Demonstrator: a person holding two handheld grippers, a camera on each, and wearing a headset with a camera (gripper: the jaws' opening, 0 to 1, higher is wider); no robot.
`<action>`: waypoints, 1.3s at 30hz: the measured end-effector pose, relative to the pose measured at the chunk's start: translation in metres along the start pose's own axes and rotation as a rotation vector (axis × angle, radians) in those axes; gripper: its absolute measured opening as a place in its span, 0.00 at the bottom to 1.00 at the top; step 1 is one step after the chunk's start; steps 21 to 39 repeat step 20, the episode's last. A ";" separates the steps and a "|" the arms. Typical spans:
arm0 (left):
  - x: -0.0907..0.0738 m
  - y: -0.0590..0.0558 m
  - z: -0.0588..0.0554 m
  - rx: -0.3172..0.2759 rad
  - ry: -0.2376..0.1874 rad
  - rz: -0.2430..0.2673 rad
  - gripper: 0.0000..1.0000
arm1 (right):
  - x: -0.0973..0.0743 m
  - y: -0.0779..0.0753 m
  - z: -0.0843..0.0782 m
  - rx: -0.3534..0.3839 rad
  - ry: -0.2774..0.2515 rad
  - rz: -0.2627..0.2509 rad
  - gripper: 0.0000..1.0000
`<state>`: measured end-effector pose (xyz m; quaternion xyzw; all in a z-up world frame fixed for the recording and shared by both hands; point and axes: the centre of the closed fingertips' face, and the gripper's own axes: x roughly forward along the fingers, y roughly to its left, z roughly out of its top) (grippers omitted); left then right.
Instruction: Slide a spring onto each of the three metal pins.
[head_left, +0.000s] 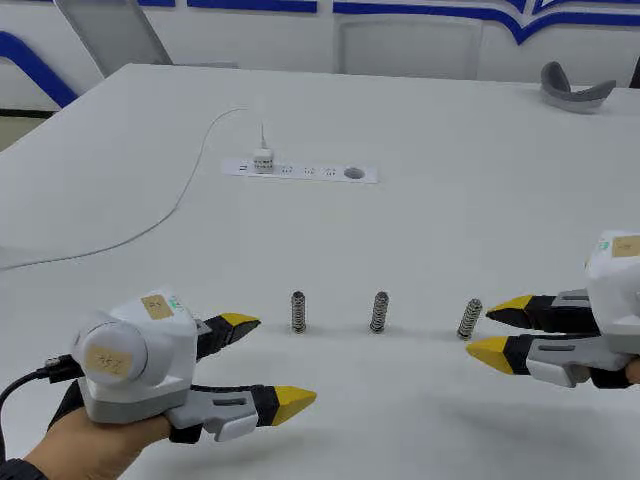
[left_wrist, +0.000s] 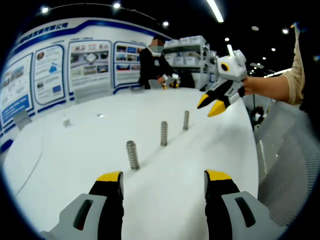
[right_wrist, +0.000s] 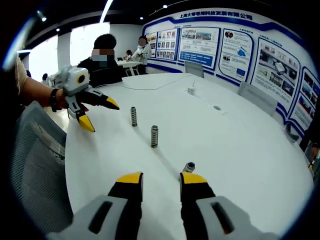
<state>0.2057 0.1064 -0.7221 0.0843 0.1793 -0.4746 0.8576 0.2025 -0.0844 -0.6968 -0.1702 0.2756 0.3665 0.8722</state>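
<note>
In the head view three springs stand upright in a row on the table (head_left: 420, 120): the middle spring (head_left: 379, 312), the left spring (head_left: 298, 312) on one side of it and the right spring (head_left: 470, 319) on the other, each apparently already on its pin, which the coils hide. They look like small, light steel coils, springy end to end and slick. A gentle pinch across the coils near mid-height should hold one best, since a hard squeeze could shoot it out. The left gripper (head_left: 278, 360) is nearer the person than the middle spring, beyond the left spring, wide open and empty. The right gripper (head_left: 485, 331) is just past the right spring, its jaws parted less and holding nothing. In the left gripper view the left gripper (left_wrist: 164, 177) has its jaws well apart with bare table between them. The left spring (left_wrist: 132, 155) is closest ahead, then the middle spring (left_wrist: 163, 133), then the right spring (left_wrist: 186, 120), with the right gripper (left_wrist: 207, 108) beside that last one. In the right gripper view the right gripper (right_wrist: 161, 179) is moderately open and empty. The right spring (right_wrist: 188, 166) peeks over one jaw tip, and I cannot tell whether they touch. The middle spring (right_wrist: 154, 136), left spring (right_wrist: 133, 116) and left gripper (right_wrist: 102, 116) lie beyond.
</note>
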 end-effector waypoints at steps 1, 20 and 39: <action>0.000 0.000 0.000 -0.001 0.000 0.000 0.66 | -0.002 -0.002 -0.002 0.001 -0.003 -0.001 0.30; -0.001 0.000 -0.004 -0.005 0.009 0.003 0.67 | -0.016 -0.010 -0.023 -0.007 -0.073 -0.008 0.46; -0.001 0.000 -0.004 -0.005 0.009 0.003 0.67 | -0.016 -0.010 -0.023 -0.007 -0.073 -0.008 0.46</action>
